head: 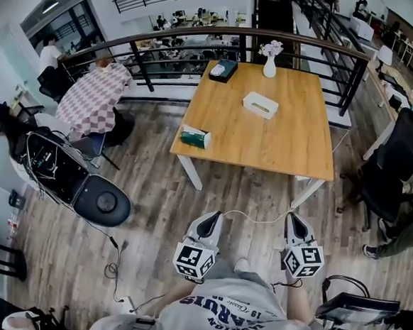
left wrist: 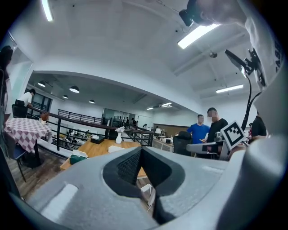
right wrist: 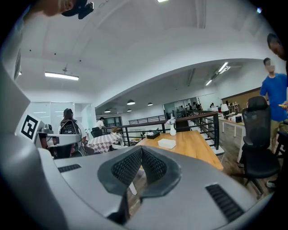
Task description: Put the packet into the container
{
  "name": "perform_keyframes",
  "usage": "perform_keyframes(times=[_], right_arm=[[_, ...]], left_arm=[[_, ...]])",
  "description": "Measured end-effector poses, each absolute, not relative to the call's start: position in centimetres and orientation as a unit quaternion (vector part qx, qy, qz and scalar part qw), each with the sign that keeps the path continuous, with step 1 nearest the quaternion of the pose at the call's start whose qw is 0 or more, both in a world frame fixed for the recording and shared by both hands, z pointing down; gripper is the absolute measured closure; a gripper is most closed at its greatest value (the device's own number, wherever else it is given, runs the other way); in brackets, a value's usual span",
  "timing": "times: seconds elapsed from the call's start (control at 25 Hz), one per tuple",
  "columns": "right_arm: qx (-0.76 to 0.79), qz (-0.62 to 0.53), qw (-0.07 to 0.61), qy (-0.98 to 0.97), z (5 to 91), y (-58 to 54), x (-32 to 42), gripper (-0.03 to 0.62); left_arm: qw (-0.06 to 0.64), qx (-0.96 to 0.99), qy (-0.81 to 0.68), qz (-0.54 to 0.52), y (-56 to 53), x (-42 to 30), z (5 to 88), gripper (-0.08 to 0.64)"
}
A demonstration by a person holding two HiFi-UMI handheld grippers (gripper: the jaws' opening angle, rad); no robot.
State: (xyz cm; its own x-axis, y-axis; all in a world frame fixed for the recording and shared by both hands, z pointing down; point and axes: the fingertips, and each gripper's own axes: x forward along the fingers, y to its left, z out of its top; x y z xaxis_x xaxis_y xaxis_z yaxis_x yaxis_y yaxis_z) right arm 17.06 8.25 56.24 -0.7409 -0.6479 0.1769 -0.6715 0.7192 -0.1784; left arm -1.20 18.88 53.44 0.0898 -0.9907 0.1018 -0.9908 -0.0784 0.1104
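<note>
A green packet [head: 196, 136] lies at the near left edge of the wooden table [head: 289, 129]; the left gripper view shows the packet [left wrist: 77, 158] low at the left. A white box [head: 260, 105] sits mid-table, and a black tray-like container [head: 222, 70] stands at the far edge. My left gripper [head: 211, 223] and right gripper [head: 294, 222] hover side by side over the floor, well short of the table. Both are shut with nothing between the jaws, whose tips meet in the left gripper view [left wrist: 141, 150] and in the right gripper view [right wrist: 141, 150].
A white vase with flowers [head: 269, 60] stands at the table's far edge, by a black railing [head: 182, 38]. A black stool [head: 101, 199] and a checked-cloth table [head: 94, 98] are at the left. An office chair [head: 398, 163] is at the right. Cables trail on the floor.
</note>
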Motion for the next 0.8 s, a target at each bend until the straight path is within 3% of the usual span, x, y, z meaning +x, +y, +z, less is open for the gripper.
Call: perform_keyframes(times=[0.8], right_arm=[[0.393, 0.146, 0.064, -0.906, 58.8, -2.4, 14.6, 0.581]], left_arm=[[0.086, 0.777, -0.624, 0.009, 5.4, -2.9, 55.5, 0.560]])
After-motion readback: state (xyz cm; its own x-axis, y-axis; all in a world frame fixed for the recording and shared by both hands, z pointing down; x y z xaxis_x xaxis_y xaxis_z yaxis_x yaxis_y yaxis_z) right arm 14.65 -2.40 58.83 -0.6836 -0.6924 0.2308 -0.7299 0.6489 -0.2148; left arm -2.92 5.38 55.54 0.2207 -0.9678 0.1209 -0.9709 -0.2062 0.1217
